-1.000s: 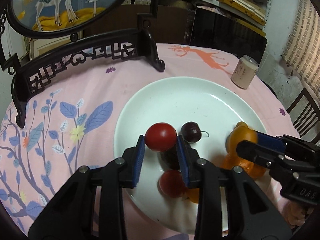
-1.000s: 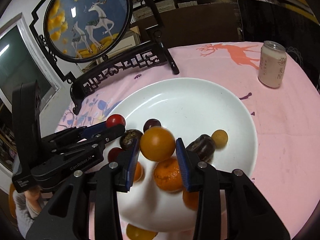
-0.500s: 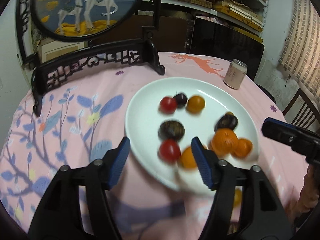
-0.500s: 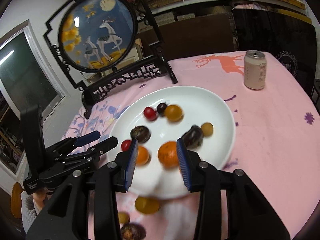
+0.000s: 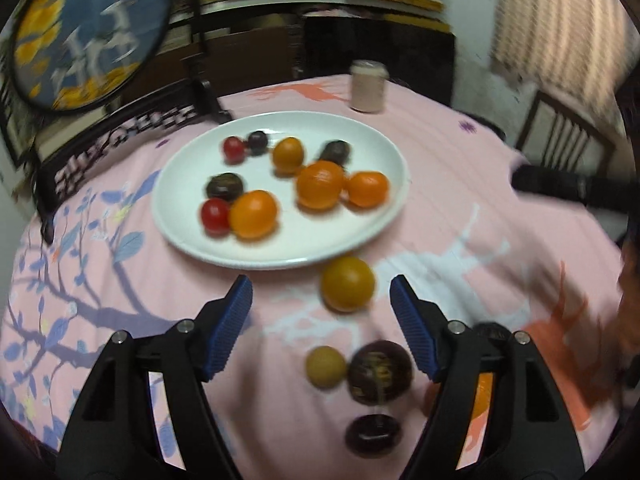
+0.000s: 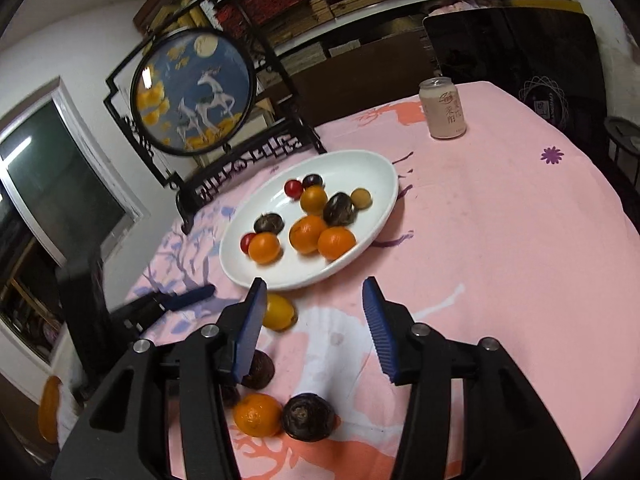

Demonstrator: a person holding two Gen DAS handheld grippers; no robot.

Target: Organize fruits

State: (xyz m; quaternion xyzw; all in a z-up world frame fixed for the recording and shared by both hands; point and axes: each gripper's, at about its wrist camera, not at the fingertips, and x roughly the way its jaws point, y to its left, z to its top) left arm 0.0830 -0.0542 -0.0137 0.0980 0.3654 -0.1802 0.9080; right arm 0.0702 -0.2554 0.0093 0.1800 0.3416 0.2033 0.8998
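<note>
A white plate (image 5: 360, 128) holds several fruits: oranges, red tomatoes and dark plums. My left gripper (image 5: 320, 284) hangs over the pink cloth in front of the plate. Its jaws are opening with nothing pressed between them. A loose yellow-orange fruit (image 5: 347, 283) lies on the cloth beyond its fingertips. A small yellow fruit (image 5: 326, 366) and a dark fruit (image 5: 379, 372) lie nearer. My right gripper (image 6: 315, 286) is also back from the plate (image 6: 360, 164), jaws opening and empty. The yellow-orange fruit (image 6: 280, 312) sits beside its left finger. An orange (image 6: 257, 414) and a dark fruit (image 6: 308, 416) lie below it.
A pink drink can (image 6: 443, 108) stands at the far side of the table. A round deer screen on a black carved stand (image 6: 196, 92) rises behind the plate. A wooden chair (image 5: 560, 140) stands at the right edge. The left gripper's blue finger (image 6: 188, 298) shows at the left.
The left gripper let go of the red tomato and the right let go of the yellow-orange fruit; both now lie on the plate. Both grippers drew back towards the near edge and their jaws widened.
</note>
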